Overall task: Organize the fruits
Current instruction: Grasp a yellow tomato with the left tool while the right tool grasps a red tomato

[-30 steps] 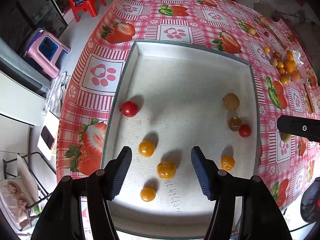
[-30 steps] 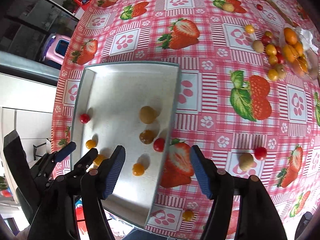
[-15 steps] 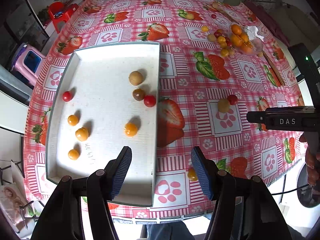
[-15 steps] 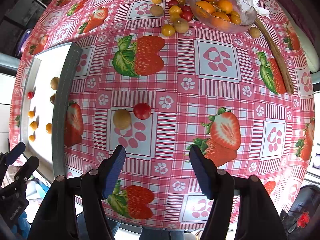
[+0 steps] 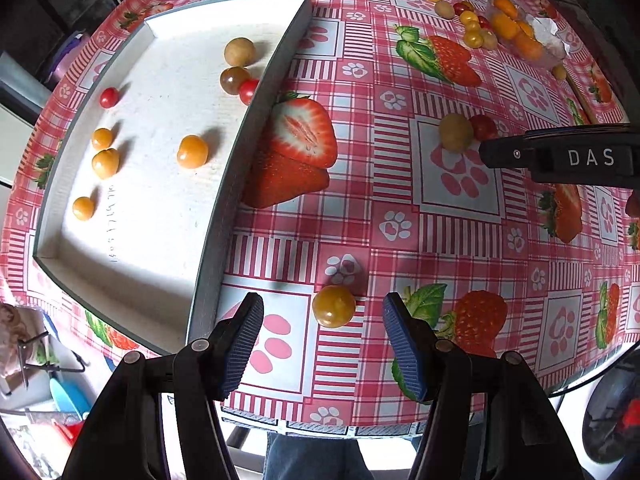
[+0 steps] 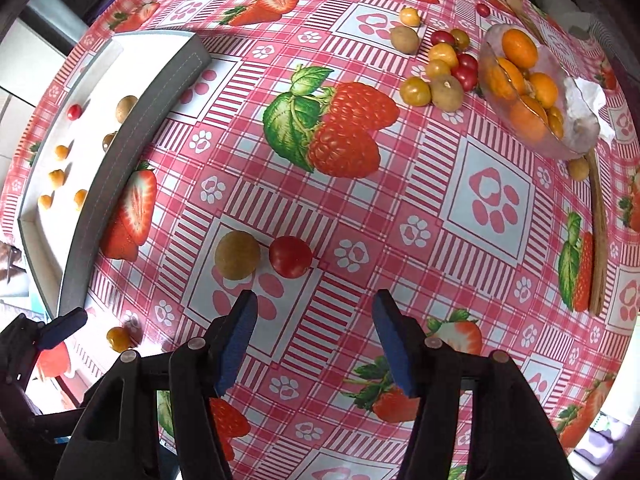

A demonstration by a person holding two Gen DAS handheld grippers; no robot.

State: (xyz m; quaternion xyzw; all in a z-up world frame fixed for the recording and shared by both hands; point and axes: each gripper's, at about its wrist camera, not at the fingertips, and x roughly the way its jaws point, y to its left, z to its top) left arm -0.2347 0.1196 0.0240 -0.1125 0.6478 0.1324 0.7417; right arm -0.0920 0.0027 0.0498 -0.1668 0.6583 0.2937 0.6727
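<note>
My left gripper [image 5: 323, 320] is open, its pads either side of a loose orange berry [image 5: 333, 306] on the tablecloth, right of the white tray [image 5: 224, 216]. The tray holds several orange berries, two red tomatoes and two brownish fruits. My right gripper [image 6: 314, 316] is open just short of a red tomato [image 6: 290, 256] and a tan round fruit [image 6: 237, 255]. These two also show in the left wrist view, the tan fruit [image 5: 455, 132] beside the tomato [image 5: 483, 127]. The orange berry shows in the right wrist view [image 6: 118, 339].
A glass bowl [image 6: 576, 136] of orange fruits stands at the far right, with several loose tomatoes and berries [image 6: 440, 72] beside it. A wooden stick [image 6: 598, 240] lies along the right. The table's near edge [image 5: 320, 426] is close under my left gripper.
Both grippers have moved closer to the table. The left has come down around the loose orange berry; the right has closed in on the red tomato and tan fruit.
</note>
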